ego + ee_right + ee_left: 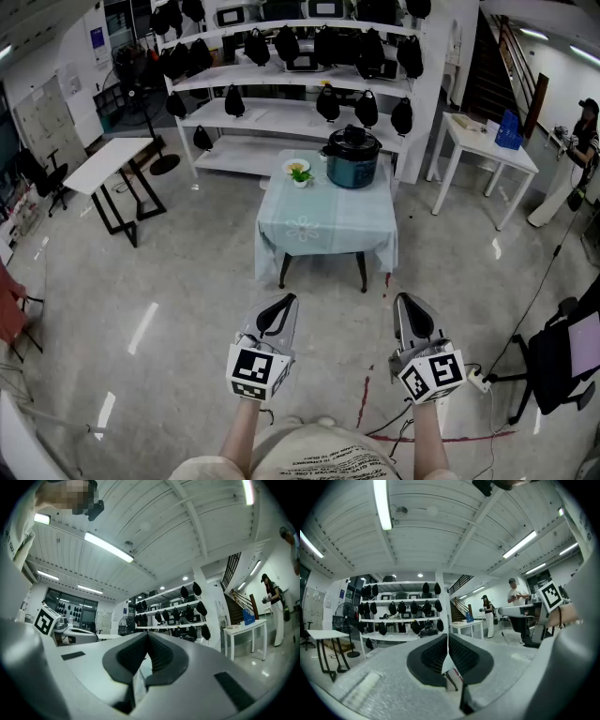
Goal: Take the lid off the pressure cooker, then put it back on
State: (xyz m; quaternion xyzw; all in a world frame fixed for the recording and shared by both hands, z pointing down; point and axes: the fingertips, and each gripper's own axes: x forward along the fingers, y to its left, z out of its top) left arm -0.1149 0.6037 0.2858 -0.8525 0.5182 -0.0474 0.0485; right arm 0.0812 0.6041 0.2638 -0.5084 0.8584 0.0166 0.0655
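Head view. On the table [323,234], at its far edge: cooker [352,161], lid [352,138] seated on top, not yet taken off. Just left of the cooker, on the same table, a small bowl [298,172] with something green. Behind the table, shelves [281,117] full of dark items. Well short of the table, on its near side: left gripper [284,302] and right gripper [403,300], side by side, aimed at the table, both clenched on nothing. Probably carried so because the walk to the table comes first; no use in spreading the jaws this far from the lid.

Left gripper view. Pads [435,656] pressed together at the tips, nothing between. Just over the tips, far off, the cooker on the table, in front of the shelves. Held level, likely to keep the goal in line.

Right gripper view. Jaws closed as well, empty. Beyond them, the shelves behind the table; cooker hard to pick out here. Tilted slightly upward, hence so much ceiling [164,536].

By all signs, only the very start of the task: approach to the table needed first, then a grip on the lid.
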